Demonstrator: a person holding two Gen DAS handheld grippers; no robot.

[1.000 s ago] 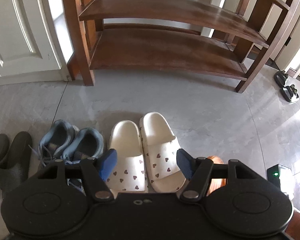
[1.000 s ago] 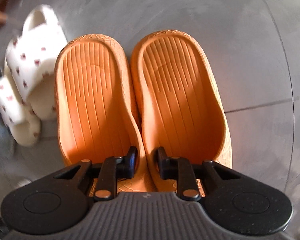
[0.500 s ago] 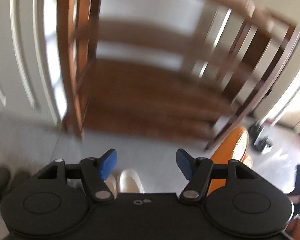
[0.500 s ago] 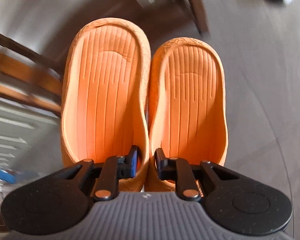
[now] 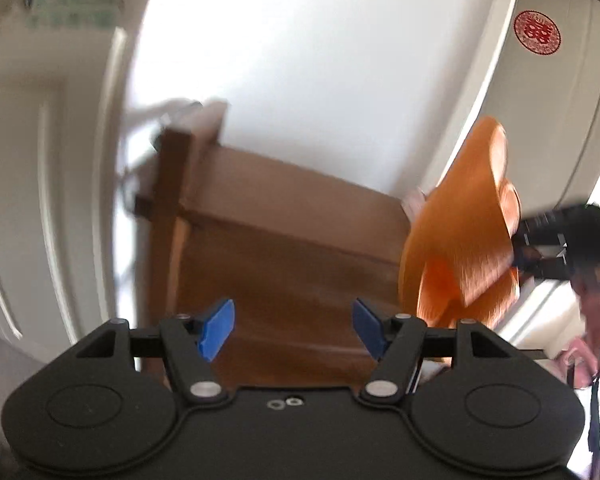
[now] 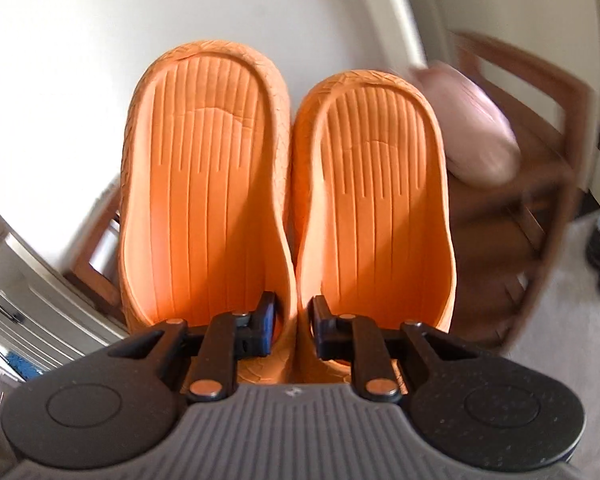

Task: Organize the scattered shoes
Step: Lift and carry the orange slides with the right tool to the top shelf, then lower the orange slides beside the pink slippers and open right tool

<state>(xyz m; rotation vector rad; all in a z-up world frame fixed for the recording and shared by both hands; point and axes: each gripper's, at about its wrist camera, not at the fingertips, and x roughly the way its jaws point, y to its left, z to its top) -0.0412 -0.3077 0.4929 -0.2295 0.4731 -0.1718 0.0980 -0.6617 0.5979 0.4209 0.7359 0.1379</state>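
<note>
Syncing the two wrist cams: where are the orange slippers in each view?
Left wrist: orange slippers at the right, seen side-on, blurred, above the open left gripper.
Right wrist: centre, soles up, pinched at the heels by the right gripper.
Shared landmark: the wooden shoe rack.

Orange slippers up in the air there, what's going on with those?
A person is tidying shoes with a handheld gripper in each hand. The right gripper is clamped on the inner edges of both orange slippers, holding the pair up in front of the wooden shoe rack. A pink shoe already sits on the rack. The left gripper is open and empty.
</note>
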